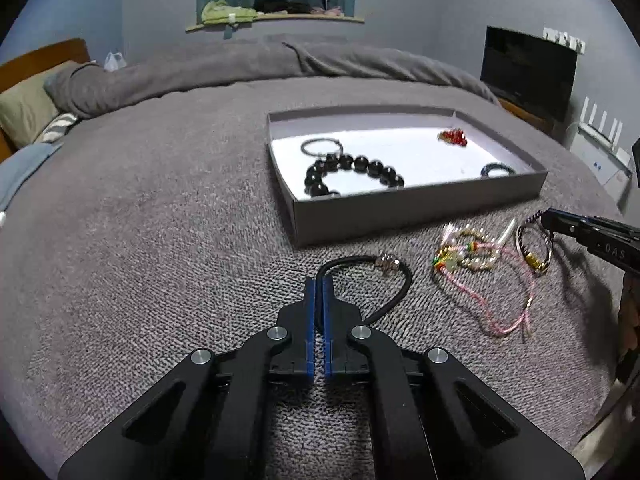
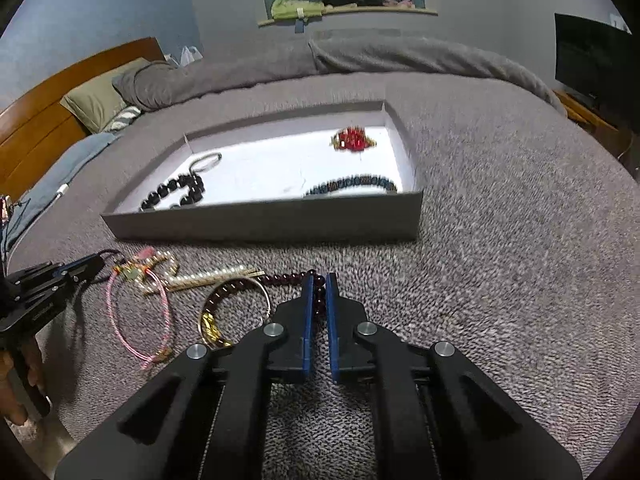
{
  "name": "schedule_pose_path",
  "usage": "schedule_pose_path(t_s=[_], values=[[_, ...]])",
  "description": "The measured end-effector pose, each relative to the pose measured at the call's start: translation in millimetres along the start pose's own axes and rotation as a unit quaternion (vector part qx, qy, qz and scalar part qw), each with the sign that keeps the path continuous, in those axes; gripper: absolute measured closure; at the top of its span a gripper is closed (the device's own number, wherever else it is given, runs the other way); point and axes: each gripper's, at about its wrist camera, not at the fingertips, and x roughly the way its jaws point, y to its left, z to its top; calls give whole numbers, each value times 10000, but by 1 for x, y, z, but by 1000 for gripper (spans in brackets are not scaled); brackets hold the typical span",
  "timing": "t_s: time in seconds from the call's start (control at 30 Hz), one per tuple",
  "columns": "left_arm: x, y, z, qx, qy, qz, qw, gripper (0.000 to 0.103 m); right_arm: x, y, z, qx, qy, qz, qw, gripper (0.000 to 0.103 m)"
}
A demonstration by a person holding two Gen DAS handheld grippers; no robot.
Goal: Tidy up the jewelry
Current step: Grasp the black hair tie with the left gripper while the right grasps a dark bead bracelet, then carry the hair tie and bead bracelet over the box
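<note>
Left claw has its blue pads pressed together on a black cord bracelet, pinching the cord at the near-left part of its loop; the cord curves away over the grey blanket to a small silver clasp and bends back toward the claw. This bracelet lies just in front of the grey tray, the shallow cardboard box that serves as landmark here.

Right claw is nearly closed on a strand of dark red beads, with the strand running between its blue pads and off to the left, in front of the tray's near wall. A thin silver bangle with a gold piece on its lower curve lies just left of that claw.

Inside the tray, on its white floor, a bracelet of large glossy black beads sits at the left end, touching a thin silver ring bracelet behind it. A small red and gold ornament lies toward the far right corner, and a dark blue beaded bracelet rests against the near wall at the right.

In front of the tray, between the two claws, a tangle of pale beads with red and green bits lies on a pink braided cord.
</note>
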Motion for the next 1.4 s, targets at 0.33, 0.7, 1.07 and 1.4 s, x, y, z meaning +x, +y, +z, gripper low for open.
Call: schedule_pose_path(t_s=[0.33,0.7,1.07,1.4], values=[[-30,-5,8,166,-665,44,9976,99,-39,0,8,-115,-747,-16,9971,97],[-55,-15,35,281,-1135,92,9931,100,-68,-5,26,-108,-1215,-178,9924,97],[-44,-40,91,364,-1211,-236,9917,100,-74,-1,70,-226,-1500,-292,9880,97],[14,-46,132,239,-943,-427,9943,100,-32,-6,105,-149,-1428,-334,9891,97]])
